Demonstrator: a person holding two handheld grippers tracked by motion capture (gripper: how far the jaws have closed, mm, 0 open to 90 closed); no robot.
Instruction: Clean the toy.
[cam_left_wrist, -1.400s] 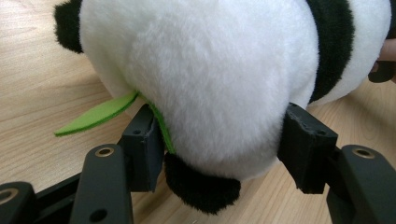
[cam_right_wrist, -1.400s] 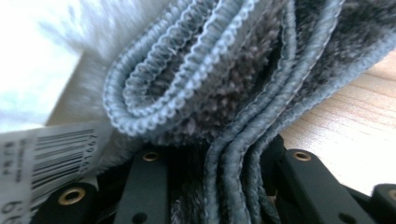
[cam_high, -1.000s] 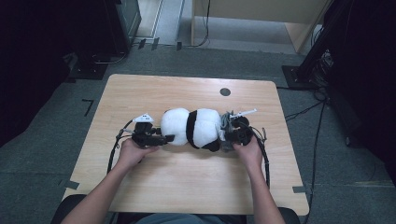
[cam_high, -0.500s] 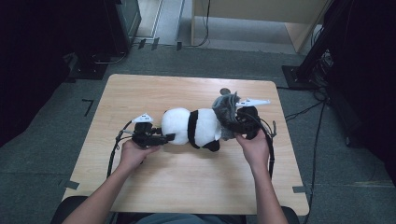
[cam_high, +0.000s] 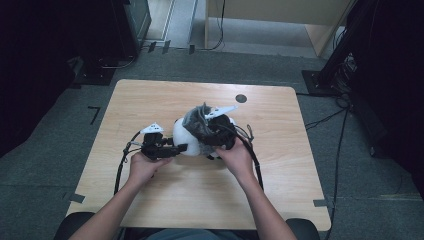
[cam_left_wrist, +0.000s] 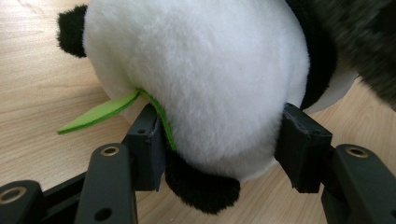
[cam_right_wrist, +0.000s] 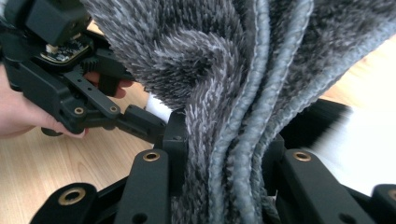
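Observation:
A black-and-white panda plush (cam_high: 180, 137) lies in the middle of the wooden table (cam_high: 150, 100). My left gripper (cam_high: 180, 148) grips its left end. In the left gripper view the pads (cam_left_wrist: 149, 144) press into the white fur (cam_left_wrist: 201, 70) on both sides, next to a green felt leaf (cam_left_wrist: 100, 112). My right gripper (cam_high: 202, 132) is shut on a grey fuzzy cloth (cam_high: 196, 120) held over the panda's right part. In the right gripper view the bunched cloth (cam_right_wrist: 210, 56) runs between my right gripper's (cam_right_wrist: 224, 149) jaws, and the left gripper (cam_right_wrist: 79, 93) sits beyond it.
A small black round mark (cam_high: 241, 98) sits on the table behind the plush. Cables (cam_high: 122, 165) trail from both grippers across the tabletop. Dark equipment and floor cables surround the table. Bare wood lies on the left, the right and the near side.
My right gripper has lifted the grey cloth and carried it left, over the panda, which it now partly covers. The left gripper has stayed on the panda's left end.

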